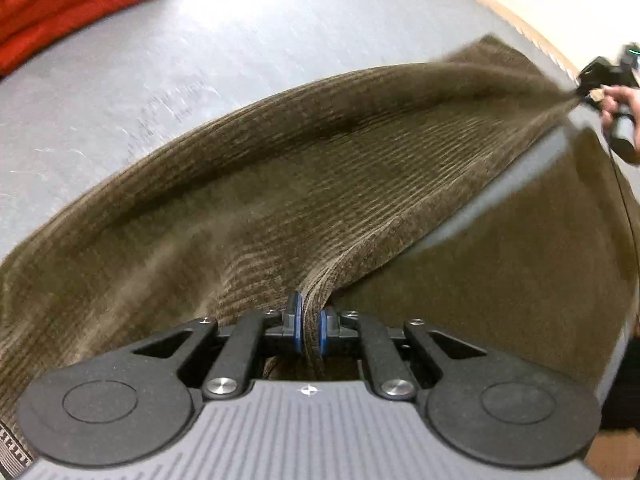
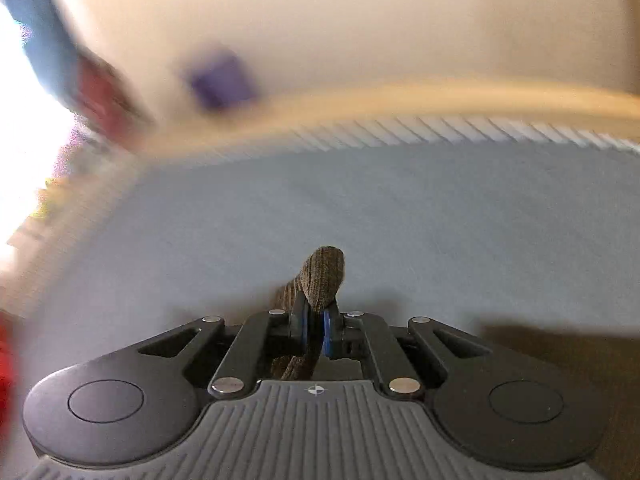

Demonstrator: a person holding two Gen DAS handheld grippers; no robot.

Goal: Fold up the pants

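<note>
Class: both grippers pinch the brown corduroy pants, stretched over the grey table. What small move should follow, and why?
Probably lower both together to lay the fold flat: the left gripper and right gripper each clamp the pants, whose edge hangs taut above the table.

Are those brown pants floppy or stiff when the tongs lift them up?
Probably floppy: the brown pants sag in a curve between the left tongs and the right tongs. They look fairly thick and a bit heavy, judging by the ribbed corduroy bunched in the pinch. That ribbing likely keeps them from slipping out.

Red cloth [image 1: 60, 4] cut off at corner — purple object [image 2: 222, 80] blurred
</note>
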